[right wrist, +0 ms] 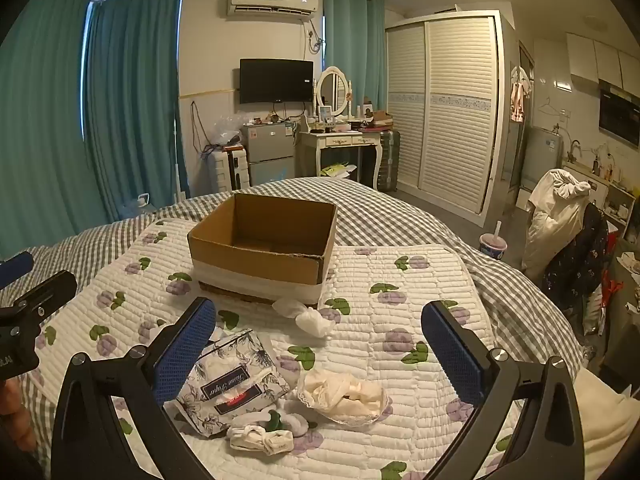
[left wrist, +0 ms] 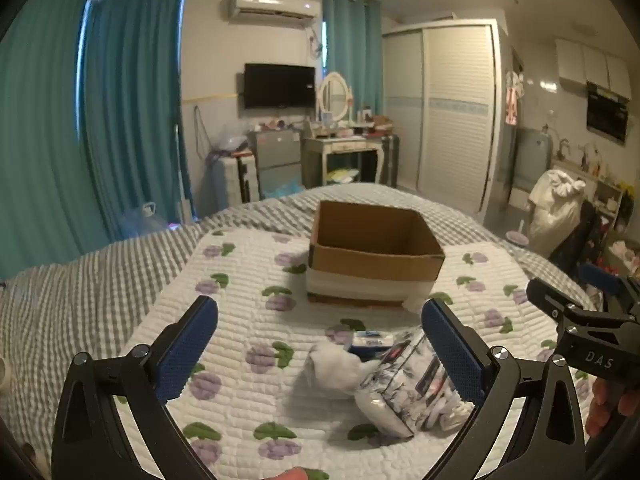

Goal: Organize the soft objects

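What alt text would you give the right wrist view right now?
The open right gripper hovers over a floral quilt, holding nothing. Between its fingers lie a floral tissue pack, cream cloth, rolled socks and crumpled tissue, before an empty cardboard box.

The floral-printed soft plastic tissue pack, lying on the quilted bed cover at about seven o'clock in the right wrist view, carries a dark label in script that looks like "Tissue Paper". In the left wrist view, the black body of the right claw at three o'clock bears the letters "DAS". Other print is too small to make out.
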Demonstrator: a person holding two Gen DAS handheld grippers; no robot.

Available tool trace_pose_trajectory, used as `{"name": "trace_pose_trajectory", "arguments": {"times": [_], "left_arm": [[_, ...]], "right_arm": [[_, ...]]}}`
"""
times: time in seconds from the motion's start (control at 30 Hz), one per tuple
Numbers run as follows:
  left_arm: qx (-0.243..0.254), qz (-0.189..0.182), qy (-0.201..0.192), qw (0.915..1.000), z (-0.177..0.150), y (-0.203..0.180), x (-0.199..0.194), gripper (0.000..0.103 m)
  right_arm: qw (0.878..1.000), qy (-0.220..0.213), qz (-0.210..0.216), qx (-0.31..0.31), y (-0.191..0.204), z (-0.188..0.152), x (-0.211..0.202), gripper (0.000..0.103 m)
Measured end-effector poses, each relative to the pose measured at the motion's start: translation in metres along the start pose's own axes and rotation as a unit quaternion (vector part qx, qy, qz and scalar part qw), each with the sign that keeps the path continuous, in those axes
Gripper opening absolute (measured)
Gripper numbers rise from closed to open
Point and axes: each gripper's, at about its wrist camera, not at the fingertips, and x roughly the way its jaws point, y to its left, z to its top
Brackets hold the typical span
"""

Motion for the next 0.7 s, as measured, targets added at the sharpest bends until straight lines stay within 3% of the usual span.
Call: {"name": "trace_pose_trajectory", "arguments": {"times": [0.7], "left_arm": [[-0.006, 0.000, 0.001, 1.0000, -0.0042, -0.0004, 0.0028, 0.103]], "right_arm": [[1.000, 0.002, 0.001, -0.005, 0.0040, -0.0016, 0.0028, 0.103]]}}
